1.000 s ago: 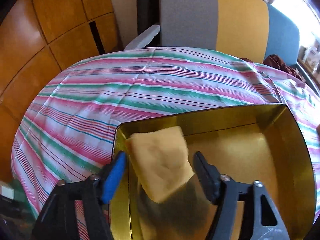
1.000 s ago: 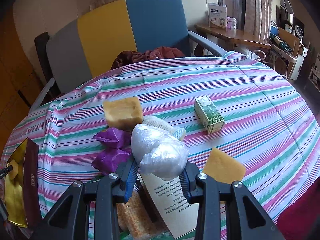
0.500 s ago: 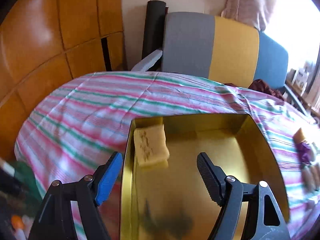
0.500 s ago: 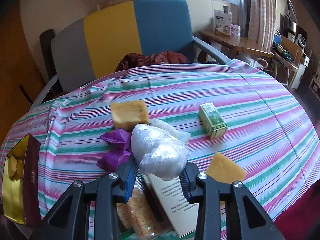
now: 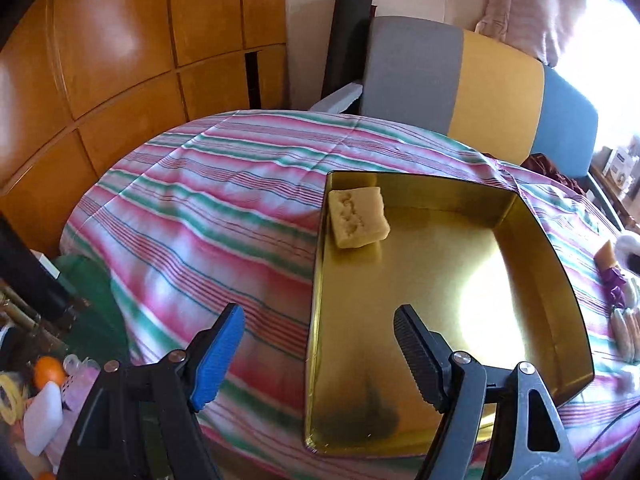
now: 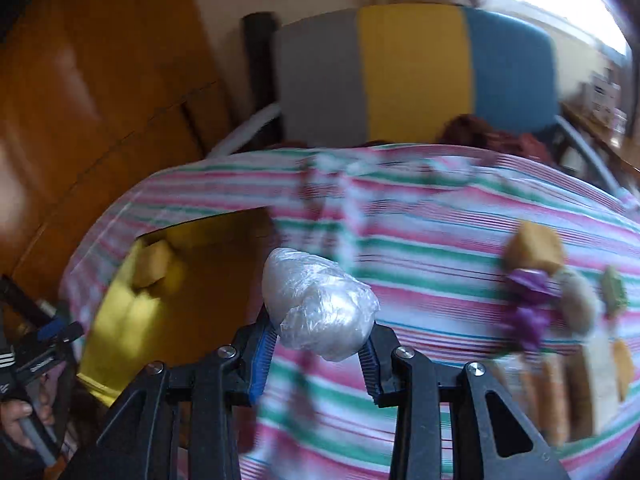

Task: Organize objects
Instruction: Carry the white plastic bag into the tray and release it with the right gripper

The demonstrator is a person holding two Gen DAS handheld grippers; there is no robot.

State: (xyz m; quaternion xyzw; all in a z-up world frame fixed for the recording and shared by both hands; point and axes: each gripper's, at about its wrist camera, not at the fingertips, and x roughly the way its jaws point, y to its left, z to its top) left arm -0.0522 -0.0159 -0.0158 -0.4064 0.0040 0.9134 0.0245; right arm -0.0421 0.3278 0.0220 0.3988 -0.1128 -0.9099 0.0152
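Observation:
A gold tin box [image 5: 532,240] lies open on the striped tablecloth, and one yellow sponge block [image 5: 359,216] rests in its far left corner. My left gripper [image 5: 320,354] hangs open over the box's near left wall with nothing between its fingers. In the right wrist view my right gripper [image 6: 316,354] is shut on a white lump wrapped in clear plastic [image 6: 318,304], held above the cloth just right of the gold box [image 6: 116,316]. The picture there is blurred by motion.
On the cloth at the right lie another yellow sponge [image 6: 534,250], a purple bow [image 6: 528,304], a small green box [image 6: 614,292] and packets [image 6: 580,392]. A grey, yellow and blue chair [image 5: 460,80] stands behind the table. Clutter sits on the floor [image 5: 44,392] at the left.
My left gripper let the sponge drop into the box and drew back toward the near edge. My right gripper swung left with the wrapped lump, bringing the gold box close.

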